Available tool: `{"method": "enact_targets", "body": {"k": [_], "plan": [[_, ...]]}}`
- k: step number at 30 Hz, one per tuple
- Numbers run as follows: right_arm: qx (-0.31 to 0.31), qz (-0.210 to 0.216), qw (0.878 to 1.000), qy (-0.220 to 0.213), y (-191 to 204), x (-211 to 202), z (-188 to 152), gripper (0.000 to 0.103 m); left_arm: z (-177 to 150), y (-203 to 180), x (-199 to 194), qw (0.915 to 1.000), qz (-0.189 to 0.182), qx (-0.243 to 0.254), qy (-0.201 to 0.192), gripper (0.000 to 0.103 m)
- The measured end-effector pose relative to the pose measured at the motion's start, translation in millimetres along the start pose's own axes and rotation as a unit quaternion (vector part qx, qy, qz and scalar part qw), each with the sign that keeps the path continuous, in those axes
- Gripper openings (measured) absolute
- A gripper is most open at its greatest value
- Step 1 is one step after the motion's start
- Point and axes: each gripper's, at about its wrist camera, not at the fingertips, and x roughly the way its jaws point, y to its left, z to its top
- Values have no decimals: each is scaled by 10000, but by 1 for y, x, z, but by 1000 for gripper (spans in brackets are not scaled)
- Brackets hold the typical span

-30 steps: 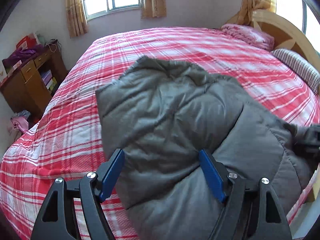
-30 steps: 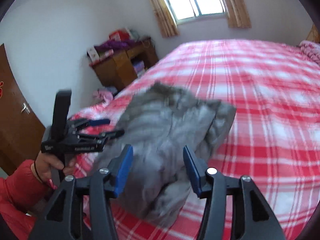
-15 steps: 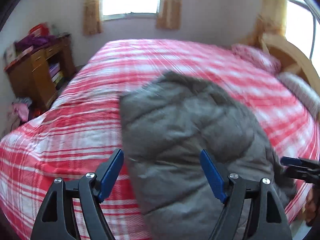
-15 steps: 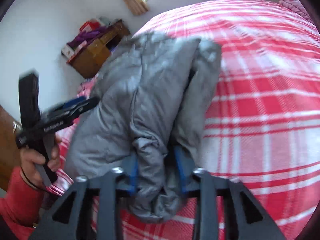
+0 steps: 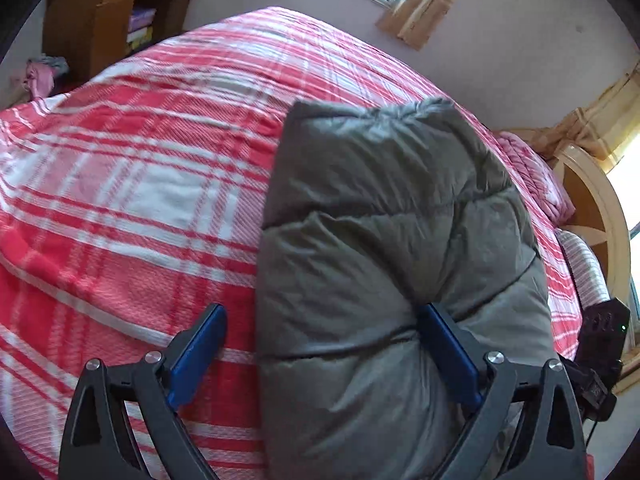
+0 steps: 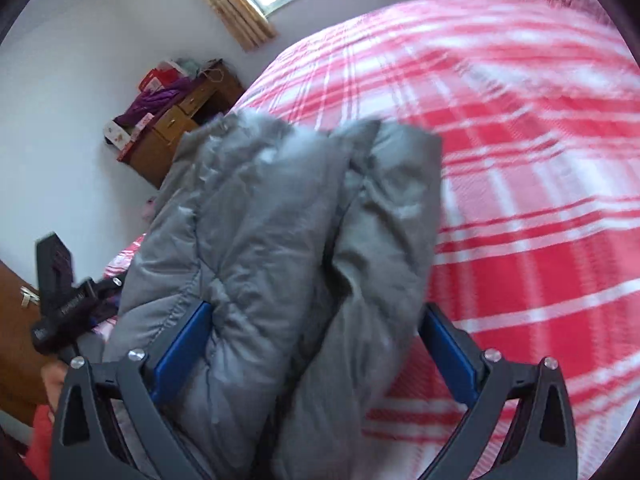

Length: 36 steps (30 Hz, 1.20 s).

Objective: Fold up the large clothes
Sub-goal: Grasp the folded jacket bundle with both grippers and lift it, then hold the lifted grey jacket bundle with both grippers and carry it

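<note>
Left gripper (image 5: 320,356) has its jaws opening wide; the left pad stands over the bed (image 5: 132,200), free of the jacket (image 5: 392,240), and the right pad presses into the jacket's top, so only the jacket's left edge lies between them. It pinches nothing. Right gripper (image 6: 316,344) is also opening, its jaws very wide, with the near end of the jacket (image 6: 280,248) between the two pads; the cloth bulges against the left pad, but I judge this to be a release, not a grip.

As for progress, the fold looks mostly done: the jacket lies as a thick bundle on the bed, near the bed's front edge. In the right view two layers show, a wide part on the left and a narrower roll on the right with a dark gap between them. I think what remains is to press it flat, or to make one more fold to get it smaller.

The jacket is grey, padded and quilted in stitched panels, puffy, with a bit of fur at its far end. It will probably spring open if left loose
</note>
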Motion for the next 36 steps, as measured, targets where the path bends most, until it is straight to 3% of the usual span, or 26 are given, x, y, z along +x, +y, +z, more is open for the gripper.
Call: {"method": "enact_targets", "body": {"k": [2,10,15,17,19,21,27,36], "plan": [[106,230,9997,-42,-7,8,-2,103,0,-4,0,10000,-4,72,8,100],[-411,581,9974,84,8,27,8,103,0,-21,13,9985,-165,522,84,100],[-545,496,9973,-59,18,37,7,103,1,-24,15,9977,-163,644,93,96],[-588,426,9974,3,23,35,2,92,2,-28,13,9973,-181,709,86,82],[-521,564,9969,188,29,32,-1,66,-1,-32,9,9969,-182,761,64,74],[-377,791,9956,335,32,29,-5,57,-6,-31,2,9972,-225,708,73,69],[-241,1070,9934,324,49,14,-38,48,-29,-12,-28,9987,-419,286,21,65],[97,1178,9926,270,48,8,-67,48,-38,-16,-35,9989,-43,473,-11,65]]}}
